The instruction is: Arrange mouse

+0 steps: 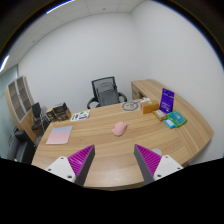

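Note:
A pink mouse (119, 128) lies on the wooden desk (105, 145), well beyond my fingers and about midway between them. A pink mouse mat (59, 135) lies flat on the desk to the left of the mouse, apart from it. My gripper (113, 160) hovers over the desk's near edge, open and empty, with its purple pads (80, 158) spread wide.
A black office chair (106, 93) stands behind the desk. A purple box (166, 100) and a teal item (176, 119) sit at the right. A monitor (37, 113) and small items are at the far left. A round object (130, 105) lies near the back.

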Demonstrator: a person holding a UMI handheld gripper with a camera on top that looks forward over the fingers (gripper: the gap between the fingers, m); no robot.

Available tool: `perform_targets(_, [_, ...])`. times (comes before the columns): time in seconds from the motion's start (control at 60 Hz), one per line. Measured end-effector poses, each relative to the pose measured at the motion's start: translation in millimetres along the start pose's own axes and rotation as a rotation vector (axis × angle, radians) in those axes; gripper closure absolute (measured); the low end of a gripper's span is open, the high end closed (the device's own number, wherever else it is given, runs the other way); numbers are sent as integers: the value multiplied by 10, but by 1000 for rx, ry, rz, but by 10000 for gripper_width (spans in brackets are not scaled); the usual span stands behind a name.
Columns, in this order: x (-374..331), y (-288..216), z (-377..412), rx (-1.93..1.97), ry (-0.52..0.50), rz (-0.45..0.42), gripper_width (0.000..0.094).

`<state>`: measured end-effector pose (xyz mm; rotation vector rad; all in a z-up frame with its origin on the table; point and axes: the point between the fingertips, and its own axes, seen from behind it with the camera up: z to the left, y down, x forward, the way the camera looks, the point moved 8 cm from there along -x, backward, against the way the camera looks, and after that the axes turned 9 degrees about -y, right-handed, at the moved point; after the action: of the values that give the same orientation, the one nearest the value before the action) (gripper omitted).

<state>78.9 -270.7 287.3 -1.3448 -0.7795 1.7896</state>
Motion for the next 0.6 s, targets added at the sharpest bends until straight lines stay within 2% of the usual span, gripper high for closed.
perform_targets(0.117, [408, 101, 68, 19, 35, -28, 110])
perform_targets(0.383, [1546, 272, -371, 59, 113, 25, 113])
perform_targets(0.6, [2705, 184, -758, 22, 85, 39, 110])
